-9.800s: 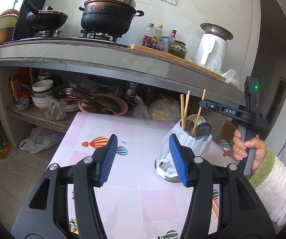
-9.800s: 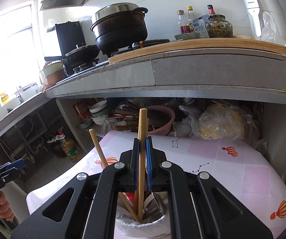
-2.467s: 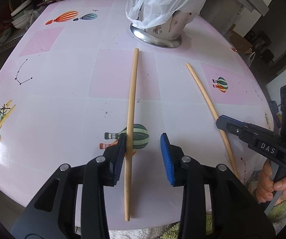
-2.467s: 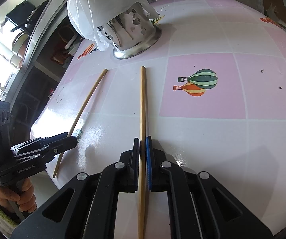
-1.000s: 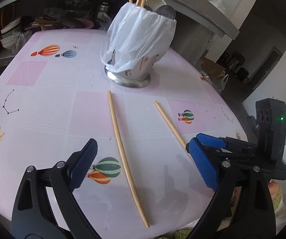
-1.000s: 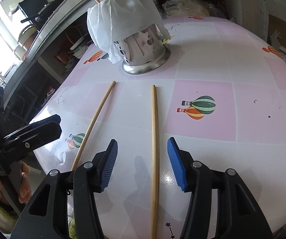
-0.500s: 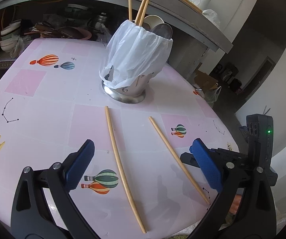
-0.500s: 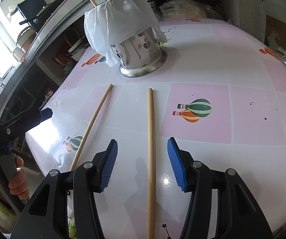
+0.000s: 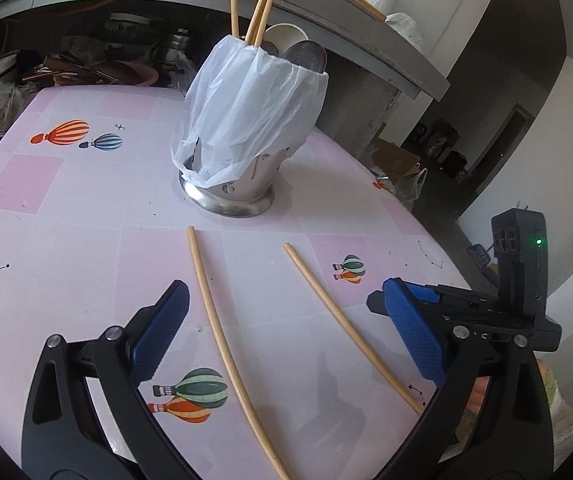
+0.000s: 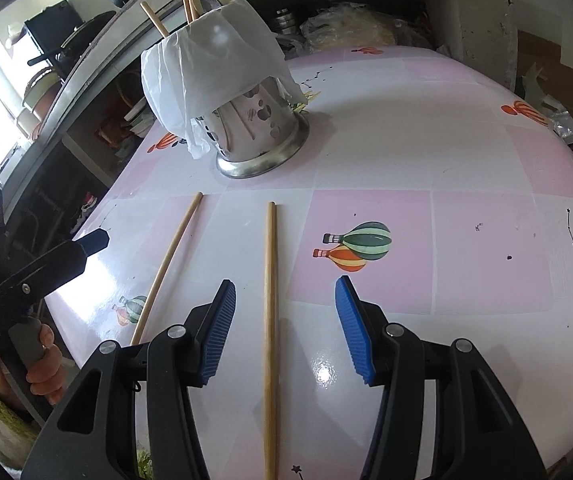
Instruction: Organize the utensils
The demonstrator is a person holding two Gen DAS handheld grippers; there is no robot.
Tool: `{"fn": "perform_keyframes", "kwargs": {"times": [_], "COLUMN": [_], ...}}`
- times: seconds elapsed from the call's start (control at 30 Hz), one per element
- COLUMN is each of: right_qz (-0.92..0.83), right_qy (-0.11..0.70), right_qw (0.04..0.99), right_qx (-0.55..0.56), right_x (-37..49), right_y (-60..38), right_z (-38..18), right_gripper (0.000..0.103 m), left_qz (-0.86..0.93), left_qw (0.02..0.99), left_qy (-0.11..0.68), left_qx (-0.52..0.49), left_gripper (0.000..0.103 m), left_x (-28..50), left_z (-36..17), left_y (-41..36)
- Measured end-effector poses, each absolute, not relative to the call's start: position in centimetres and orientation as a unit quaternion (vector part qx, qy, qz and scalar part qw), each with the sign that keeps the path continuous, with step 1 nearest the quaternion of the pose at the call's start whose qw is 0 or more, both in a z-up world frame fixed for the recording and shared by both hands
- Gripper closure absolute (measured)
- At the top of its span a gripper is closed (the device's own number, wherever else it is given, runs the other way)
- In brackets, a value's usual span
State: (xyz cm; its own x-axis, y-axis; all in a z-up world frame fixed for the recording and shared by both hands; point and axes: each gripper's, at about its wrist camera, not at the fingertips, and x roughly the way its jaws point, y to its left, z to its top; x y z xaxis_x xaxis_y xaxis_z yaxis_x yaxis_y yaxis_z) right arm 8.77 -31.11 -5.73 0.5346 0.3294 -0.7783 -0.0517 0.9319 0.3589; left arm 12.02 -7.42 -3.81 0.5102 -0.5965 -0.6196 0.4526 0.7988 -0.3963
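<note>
Two chopsticks lie flat on the pink table (image 9: 66, 208), side by side but apart, near the metal holder (image 9: 230, 196). The left gripper (image 9: 286, 320) hovers with jaws spread wide, both sticks lying below the gap and neither touched. The right gripper (image 10: 284, 322) is half-spread over the right chopstick (image 10: 270, 320), not pinching it; the left chopstick (image 10: 166, 264) lies outside its left finger.

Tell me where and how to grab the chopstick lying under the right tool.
Probably best taken along its near half, the stretch already between the right tool and its open fingers. The chopstick lies flat on the table, pointing away toward the utensil holder. Come straight down from above, fingers either side of the thin shaft, closing across its width. The second chopstick lies apart, clear of that approach.
</note>
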Motion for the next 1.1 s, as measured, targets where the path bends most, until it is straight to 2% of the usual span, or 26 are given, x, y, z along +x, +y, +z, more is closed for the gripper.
{"fn": "perform_keyframes", "kwargs": {"times": [0.33, 0.37, 0.4, 0.53, 0.87, 1.03, 1.07, 1.1], "right_qz": [0.114, 0.114, 0.114, 0.114, 0.119, 0.122, 0.122, 0.122], "right_qy": [0.481, 0.483, 0.484, 0.488, 0.487, 0.484, 0.484, 0.483], "right_qw": [0.857, 0.856, 0.855, 0.853, 0.852, 0.853, 0.853, 0.854], "right_qx": [0.146, 0.146, 0.146, 0.148, 0.152, 0.152, 0.151, 0.151], "right_x": [10.5, 10.6, 10.7, 11.1, 11.4, 11.3, 11.2, 11.2], "right_y": [-30.4, -30.3, -30.3, -30.4, -30.7, -30.6, -30.6, -30.6], "right_z": [-6.5, -6.6, -6.7, -7.0, -7.2, -7.1, -7.0, -7.0], "right_gripper": [0.052, 0.052, 0.052, 0.052, 0.052, 0.052, 0.052, 0.052], "left_qz": [-0.221, -0.218, -0.213, -0.210, -0.194, -0.185, -0.182, -0.180], "left_qw": [0.869, 0.867, 0.864, 0.848, 0.829, 0.832, 0.834, 0.836], "left_qy": [0.442, 0.446, 0.454, 0.483, 0.514, 0.509, 0.507, 0.504], "left_qx": [0.027, 0.033, 0.043, 0.061, 0.106, 0.120, 0.119, 0.118], "left_gripper": [0.009, 0.014, 0.027, 0.048, 0.071, 0.074, 0.076, 0.083], "left_x": [17.1, 17.6, 18.1, 19.4, 20.2, 19.9, 19.8, 20.0], "left_z": [-6.1, -6.2, -6.5, -7.3, -8.6, -8.5, -8.5, -8.6], "left_y": [-9.5, -9.6, -9.8, -10.5, -12.0, -12.4, -12.4, -12.3]}}
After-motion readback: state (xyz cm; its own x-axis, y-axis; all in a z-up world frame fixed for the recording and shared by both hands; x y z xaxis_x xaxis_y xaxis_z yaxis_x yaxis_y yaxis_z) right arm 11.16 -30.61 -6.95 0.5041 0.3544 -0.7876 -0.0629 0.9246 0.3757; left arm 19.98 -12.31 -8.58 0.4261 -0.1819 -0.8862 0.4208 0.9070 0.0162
